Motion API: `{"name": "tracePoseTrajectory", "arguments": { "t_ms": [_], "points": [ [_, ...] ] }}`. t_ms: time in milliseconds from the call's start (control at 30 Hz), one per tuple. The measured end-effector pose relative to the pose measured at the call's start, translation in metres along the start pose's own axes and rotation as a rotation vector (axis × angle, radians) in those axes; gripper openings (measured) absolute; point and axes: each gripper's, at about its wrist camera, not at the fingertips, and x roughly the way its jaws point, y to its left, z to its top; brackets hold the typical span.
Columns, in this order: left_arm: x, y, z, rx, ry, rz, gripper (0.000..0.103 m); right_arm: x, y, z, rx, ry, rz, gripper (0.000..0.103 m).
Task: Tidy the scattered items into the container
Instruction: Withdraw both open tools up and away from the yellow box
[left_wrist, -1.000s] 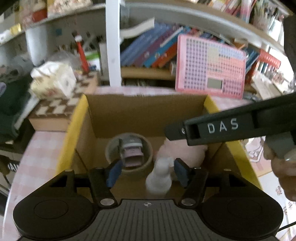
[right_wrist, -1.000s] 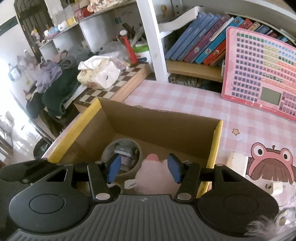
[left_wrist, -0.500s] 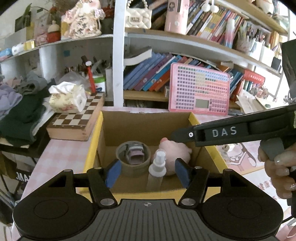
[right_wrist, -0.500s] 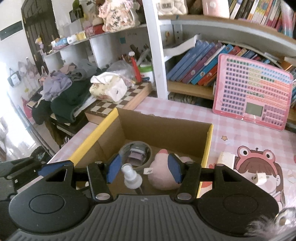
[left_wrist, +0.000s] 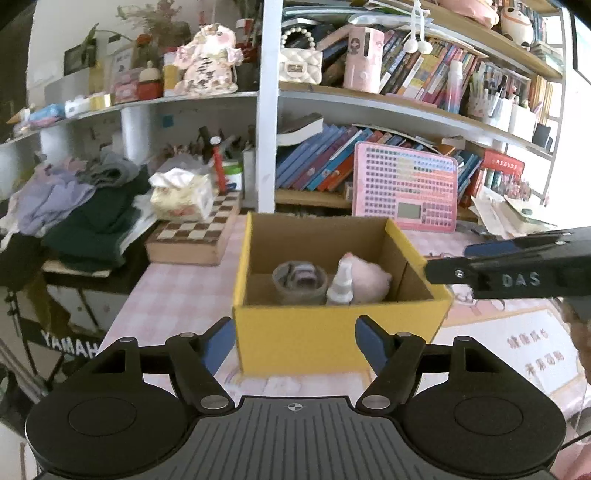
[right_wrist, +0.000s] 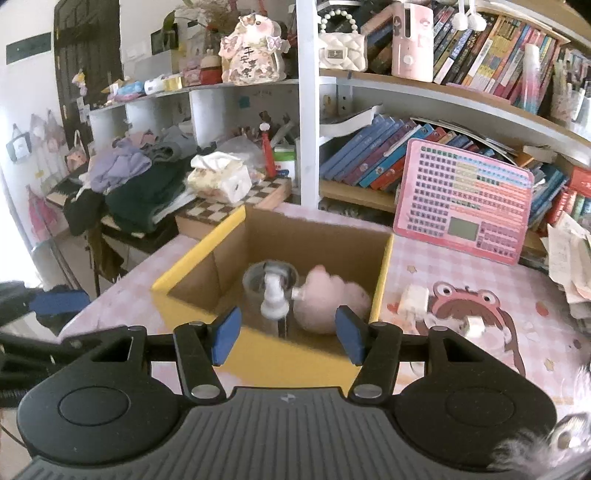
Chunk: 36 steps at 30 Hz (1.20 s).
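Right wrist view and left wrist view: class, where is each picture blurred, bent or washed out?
Right wrist view: box and spray bottle smeared, shelves curve, left edge glares. Left wrist view: box softer than the shelves, which bow, window corner washed out.

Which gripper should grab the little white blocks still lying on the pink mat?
Probably the right gripper. The white blocks lie right of the yellow cardboard box, on its side. Its jaws are open and empty. The left gripper sits on the box's other side.

Yellow box (left_wrist: 332, 332), pink-checked tablecloth (left_wrist: 173, 295)
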Motion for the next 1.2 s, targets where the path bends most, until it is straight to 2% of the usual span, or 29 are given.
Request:
{"name": "tracePoseTrajectory", "arguments": {
  "t_ms": [267, 400, 567, 667, 967, 1067, 1200],
  "points": [
    [-0.025, 0.004, -0.038, 0.007, 0.043, 0.019, 0.078, -0.026, 0.024, -0.053, -0.023, 0.035, -0.041, 0.055],
    [-0.036, 0.001, -0.056, 0.015, 0.070, 0.020, 0.079, -0.034, 0.036, -0.080, 0.028, 0.079, -0.042, 0.055],
    [-0.043, -0.009, -0.078, 0.053, 0.115, 0.007, 0.081, -0.039, 0.060, -0.111, 0.010, 0.156, -0.032, 0.056],
    [-0.044, -0.013, -0.086, 0.073, 0.147, -0.005, 0.081, -0.043, 0.064, -0.118, 0.007, 0.171, -0.051, 0.058],
    [-0.049, -0.020, -0.093, 0.086, 0.162, -0.035, 0.082, -0.053, 0.069, -0.133, 0.015, 0.206, -0.090, 0.066],
    [-0.045, -0.024, -0.094, 0.099, 0.181, -0.051, 0.088, -0.054, 0.068, -0.135, 0.018, 0.217, -0.105, 0.068],
    [-0.038, -0.029, -0.097, 0.116, 0.216, -0.081, 0.089, -0.054, 0.063, -0.137, 0.028, 0.238, -0.137, 0.071]
  ]
}}
